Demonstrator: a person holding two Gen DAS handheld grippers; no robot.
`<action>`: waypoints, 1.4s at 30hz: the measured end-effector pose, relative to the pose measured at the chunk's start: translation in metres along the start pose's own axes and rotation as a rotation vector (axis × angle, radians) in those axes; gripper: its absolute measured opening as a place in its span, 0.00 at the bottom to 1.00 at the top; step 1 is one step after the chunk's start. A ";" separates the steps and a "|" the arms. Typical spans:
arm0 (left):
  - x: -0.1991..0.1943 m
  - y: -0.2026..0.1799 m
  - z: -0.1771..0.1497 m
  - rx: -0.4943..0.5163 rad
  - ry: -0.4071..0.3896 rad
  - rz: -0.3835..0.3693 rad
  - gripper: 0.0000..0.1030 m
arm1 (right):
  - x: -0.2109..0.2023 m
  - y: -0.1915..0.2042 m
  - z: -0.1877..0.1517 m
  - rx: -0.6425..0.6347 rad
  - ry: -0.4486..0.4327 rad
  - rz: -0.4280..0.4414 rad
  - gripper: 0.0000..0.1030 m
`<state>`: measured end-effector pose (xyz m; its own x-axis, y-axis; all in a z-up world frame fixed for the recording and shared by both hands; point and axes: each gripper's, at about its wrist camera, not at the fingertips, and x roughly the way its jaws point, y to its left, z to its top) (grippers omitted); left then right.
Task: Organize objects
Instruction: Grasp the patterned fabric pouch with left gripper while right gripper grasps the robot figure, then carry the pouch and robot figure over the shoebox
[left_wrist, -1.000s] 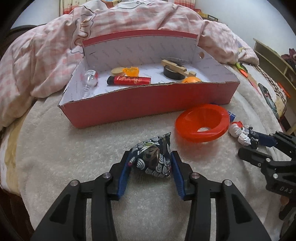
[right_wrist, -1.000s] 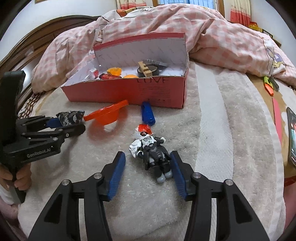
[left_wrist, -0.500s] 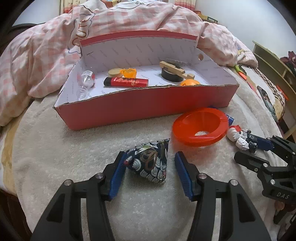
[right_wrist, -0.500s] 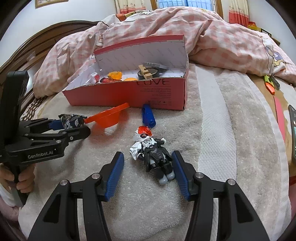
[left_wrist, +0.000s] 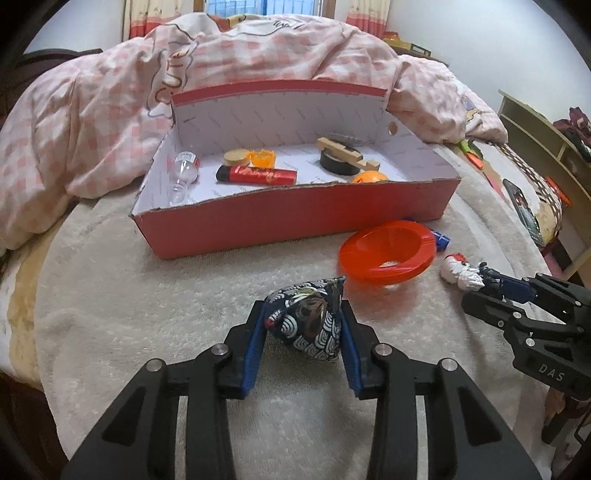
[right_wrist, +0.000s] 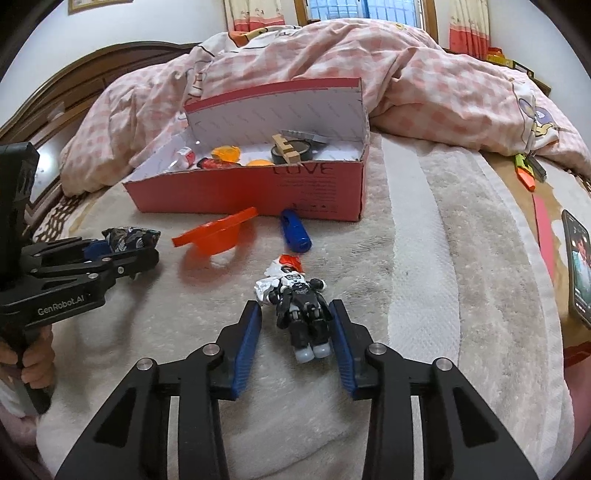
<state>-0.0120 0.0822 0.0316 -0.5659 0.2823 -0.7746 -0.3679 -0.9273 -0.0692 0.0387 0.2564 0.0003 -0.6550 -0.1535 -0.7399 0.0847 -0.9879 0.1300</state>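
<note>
The left gripper (left_wrist: 303, 325) has just closed on the patterned cloth pouch (left_wrist: 308, 323) lying on the blanket (left_wrist: 110, 314) before the red box (left_wrist: 295, 218); soft and light, it squashes, so its bulging middle is the place to take hold. The right gripper (right_wrist: 295, 325), closing too, brackets the toy figure (right_wrist: 301, 310) with its left pad still clear: stiff, light plastic, best pinched across the torso

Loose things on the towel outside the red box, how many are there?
4: the patterned pouch between the left fingers, the toy figure between the right fingers, the orange funnel and the blue tube by the box. More may be hidden.
</note>
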 end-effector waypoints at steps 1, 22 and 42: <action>-0.002 0.000 0.000 0.000 -0.002 -0.002 0.36 | -0.002 0.001 0.000 -0.001 0.002 0.008 0.26; -0.032 0.002 0.006 -0.024 -0.053 -0.032 0.36 | -0.029 0.021 0.009 -0.017 -0.068 0.068 0.26; -0.046 0.010 0.038 -0.033 -0.106 -0.001 0.36 | -0.048 0.026 0.040 -0.050 -0.136 0.071 0.26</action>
<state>-0.0178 0.0692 0.0898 -0.6407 0.3063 -0.7041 -0.3451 -0.9340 -0.0923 0.0424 0.2394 0.0656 -0.7415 -0.2221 -0.6331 0.1699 -0.9750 0.1431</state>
